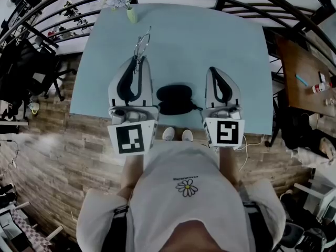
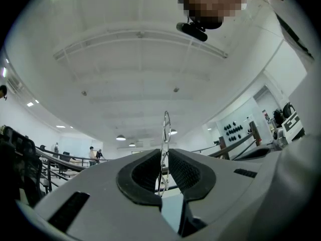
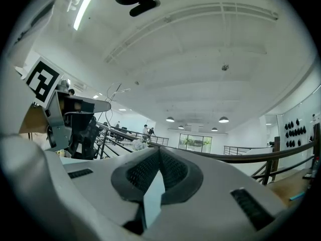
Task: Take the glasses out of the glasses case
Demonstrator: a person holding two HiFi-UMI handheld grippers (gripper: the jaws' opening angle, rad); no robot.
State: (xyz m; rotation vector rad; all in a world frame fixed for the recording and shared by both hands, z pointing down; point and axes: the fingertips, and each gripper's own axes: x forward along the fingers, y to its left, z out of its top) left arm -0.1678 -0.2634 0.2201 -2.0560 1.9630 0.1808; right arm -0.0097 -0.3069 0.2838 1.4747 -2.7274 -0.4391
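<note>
Thin wire-framed glasses [image 1: 142,43] stick up and away from the tips of my left gripper [image 1: 137,61], which is shut on them above the light blue table [image 1: 231,41]. The left gripper view shows the wire frame [image 2: 166,129] pinched between the pads of the left gripper [image 2: 164,157], rising against the ceiling. The black glasses case [image 1: 174,98] lies open on the table near its front edge, between the two grippers. To the right of the case, my right gripper [image 1: 212,70] is shut with nothing in it; its jaws meet at the right gripper [image 3: 158,152].
A small vase of flowers [image 1: 125,3] stands at the table's far left corner. Black railings [image 1: 63,14] curve behind and to the left. A brown side table [image 1: 304,72] with small items is at the right. The person's shoes [image 1: 176,135] show below the front edge.
</note>
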